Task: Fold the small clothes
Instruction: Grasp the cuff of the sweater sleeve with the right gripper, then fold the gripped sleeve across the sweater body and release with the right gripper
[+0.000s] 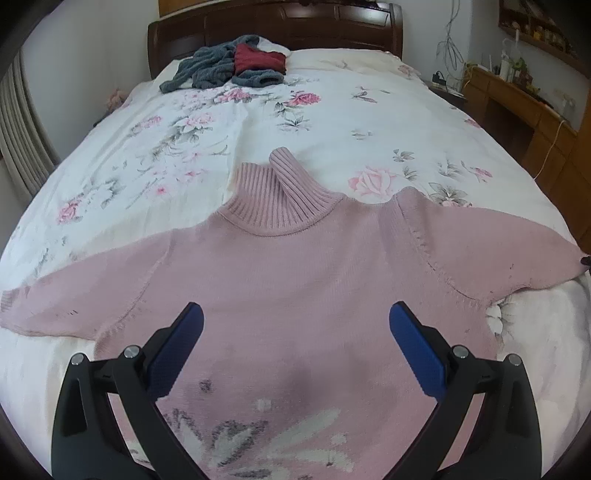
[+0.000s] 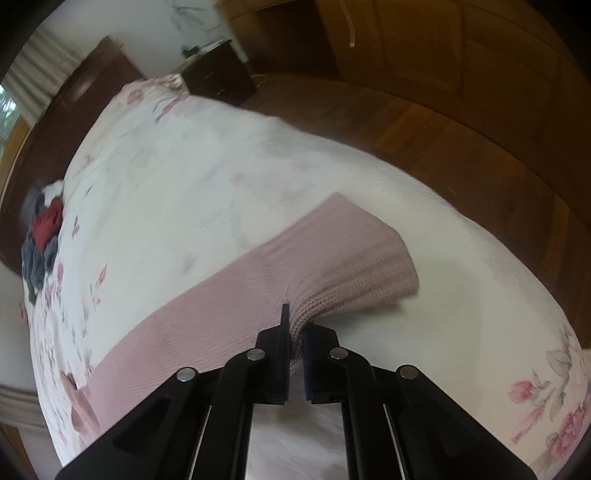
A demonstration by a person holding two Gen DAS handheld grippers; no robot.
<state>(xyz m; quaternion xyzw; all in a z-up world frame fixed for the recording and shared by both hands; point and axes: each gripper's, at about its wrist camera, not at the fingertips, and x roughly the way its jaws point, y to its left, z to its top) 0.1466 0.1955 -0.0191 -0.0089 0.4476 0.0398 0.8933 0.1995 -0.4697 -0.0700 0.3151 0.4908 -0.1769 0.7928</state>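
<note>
Lying front-up on the floral bedspread of the bed — one pink turtleneck sweater, sleeves spread to either side, collar flopped over, laid flat probably so a fold can start cleanly. Left tongs: wide apart, hovering over the chest, holding nothing. Right tongs: clamped on the ribbed cuff of one sleeve, cloth bunched between the pads — likely a grip for drawing that sleeve across the body. Further stock: pile of grey and red knitwear near the headboard. Brands, labels, writing: none legible.
</note>
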